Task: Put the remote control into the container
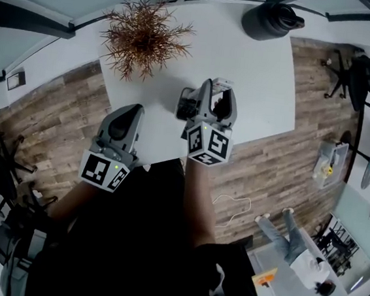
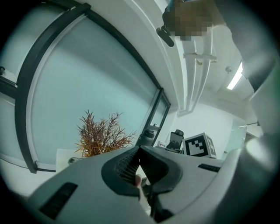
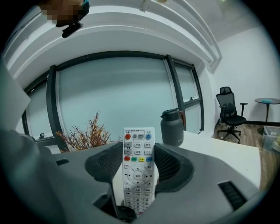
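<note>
Right gripper (image 3: 138,151) clamps the one remote control (image 3: 138,179) (left gripper (image 2: 140,159) closed).

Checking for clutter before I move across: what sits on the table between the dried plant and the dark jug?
Nothing: in the head view the white table is bare between the dried plant and the dark jug.

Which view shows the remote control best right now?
The right gripper view: the remote control stands clamped between the jaws, buttons facing the camera. The head view shows only the right gripper covering it; the left gripper view shows none of it.
</note>
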Demonstrator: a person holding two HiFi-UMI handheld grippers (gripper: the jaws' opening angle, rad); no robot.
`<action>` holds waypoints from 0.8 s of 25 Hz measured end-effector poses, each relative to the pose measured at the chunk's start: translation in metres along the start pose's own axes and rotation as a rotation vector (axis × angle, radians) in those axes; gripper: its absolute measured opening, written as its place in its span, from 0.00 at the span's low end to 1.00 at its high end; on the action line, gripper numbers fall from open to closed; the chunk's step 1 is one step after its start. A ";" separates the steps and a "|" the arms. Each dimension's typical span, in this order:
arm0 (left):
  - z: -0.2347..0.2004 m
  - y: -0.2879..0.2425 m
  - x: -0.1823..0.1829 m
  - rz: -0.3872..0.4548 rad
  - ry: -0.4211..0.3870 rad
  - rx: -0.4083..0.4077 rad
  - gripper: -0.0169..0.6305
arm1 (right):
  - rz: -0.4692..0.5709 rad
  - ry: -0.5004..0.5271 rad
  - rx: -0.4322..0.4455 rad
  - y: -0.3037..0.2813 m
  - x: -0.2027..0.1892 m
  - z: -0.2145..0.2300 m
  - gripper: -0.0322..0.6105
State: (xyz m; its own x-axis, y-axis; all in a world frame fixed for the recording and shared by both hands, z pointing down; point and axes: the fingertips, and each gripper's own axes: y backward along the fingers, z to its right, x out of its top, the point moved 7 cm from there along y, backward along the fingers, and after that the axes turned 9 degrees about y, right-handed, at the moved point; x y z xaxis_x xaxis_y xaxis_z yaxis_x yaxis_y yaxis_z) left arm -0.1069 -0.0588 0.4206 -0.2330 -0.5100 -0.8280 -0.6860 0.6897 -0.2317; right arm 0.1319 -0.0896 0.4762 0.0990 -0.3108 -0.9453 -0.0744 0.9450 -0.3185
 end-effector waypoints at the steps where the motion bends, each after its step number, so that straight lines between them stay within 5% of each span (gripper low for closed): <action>1: -0.002 -0.001 -0.001 -0.003 0.003 0.004 0.04 | -0.016 0.003 -0.003 -0.001 -0.007 0.000 0.40; 20: -0.020 0.005 -0.022 -0.031 0.058 0.058 0.04 | -0.167 0.094 0.002 -0.002 -0.059 -0.009 0.40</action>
State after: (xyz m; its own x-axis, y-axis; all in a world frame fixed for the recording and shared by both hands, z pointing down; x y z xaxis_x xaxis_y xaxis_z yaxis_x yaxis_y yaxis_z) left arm -0.1191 -0.0542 0.4480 -0.2529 -0.5589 -0.7897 -0.6527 0.7011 -0.2871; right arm 0.1173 -0.0743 0.5318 0.0169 -0.4713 -0.8818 -0.0629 0.8797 -0.4714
